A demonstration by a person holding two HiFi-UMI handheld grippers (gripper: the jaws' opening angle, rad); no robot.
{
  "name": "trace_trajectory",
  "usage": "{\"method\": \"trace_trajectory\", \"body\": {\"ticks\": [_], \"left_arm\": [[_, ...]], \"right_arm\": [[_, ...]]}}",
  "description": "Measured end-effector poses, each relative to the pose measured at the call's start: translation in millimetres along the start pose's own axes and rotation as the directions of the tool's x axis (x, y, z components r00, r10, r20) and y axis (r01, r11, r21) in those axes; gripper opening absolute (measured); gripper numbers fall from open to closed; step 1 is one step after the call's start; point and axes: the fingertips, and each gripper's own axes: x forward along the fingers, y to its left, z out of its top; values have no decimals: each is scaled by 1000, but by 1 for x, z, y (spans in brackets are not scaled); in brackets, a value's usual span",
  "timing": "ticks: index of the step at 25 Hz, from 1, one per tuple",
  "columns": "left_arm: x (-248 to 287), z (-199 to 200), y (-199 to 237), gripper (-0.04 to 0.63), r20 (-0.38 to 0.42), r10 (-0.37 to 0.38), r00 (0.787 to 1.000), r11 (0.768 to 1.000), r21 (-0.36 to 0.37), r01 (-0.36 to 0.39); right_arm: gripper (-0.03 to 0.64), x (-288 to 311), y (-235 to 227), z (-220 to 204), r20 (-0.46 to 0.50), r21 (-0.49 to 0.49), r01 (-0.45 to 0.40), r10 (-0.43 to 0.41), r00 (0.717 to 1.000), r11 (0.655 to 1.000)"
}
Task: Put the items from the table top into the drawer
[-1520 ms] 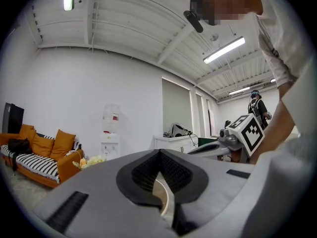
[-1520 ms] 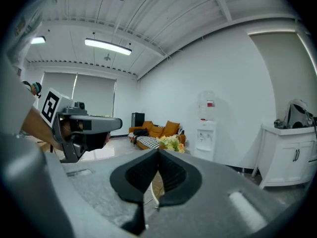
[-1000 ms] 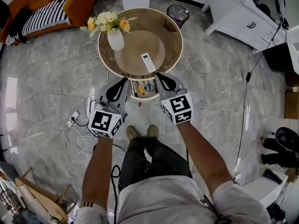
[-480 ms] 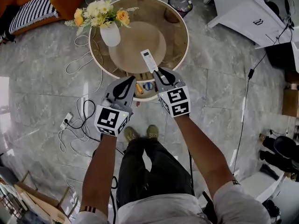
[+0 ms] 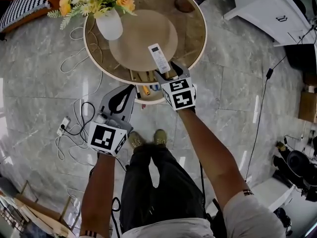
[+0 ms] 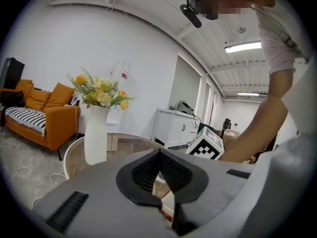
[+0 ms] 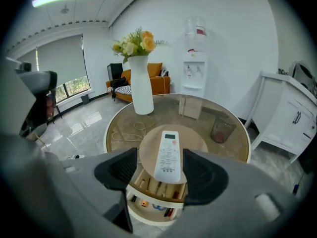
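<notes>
Orange sofa [image 6: 49, 125], white cabinet [image 5: 267, 11], loose cables [image 5: 74, 128] across grey floor [image 5: 44, 73]

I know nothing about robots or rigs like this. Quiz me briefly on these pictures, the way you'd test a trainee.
1. True or false: the drawer under the round table is shut.
2. What lies between the jaws of the right hand-held gripper? A) a banana B) the white remote C) a mug
3. Fill in: the jaws of the left hand-held gripper are ____.

Key:
1. False: it stands open.
2. B. Those jaws are opening and do not press on it.
3. Together, with nothing between them.
</notes>
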Motion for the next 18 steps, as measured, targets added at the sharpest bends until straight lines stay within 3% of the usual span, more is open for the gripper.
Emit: {"method": "trace_trajectory", "body": {"ticks": [11,18], "left_arm": [[0,-29,17,0,-8,3,1000,1000,-17,-3],[0,-41,25,0,-24,9,1000,1000,-19,-10]], "right_arm": [[293,49,-13,-27,-102,-10,39,-40,994,999],[230,53,-18,-35,-121,-6,57,-57,991,998]]}}
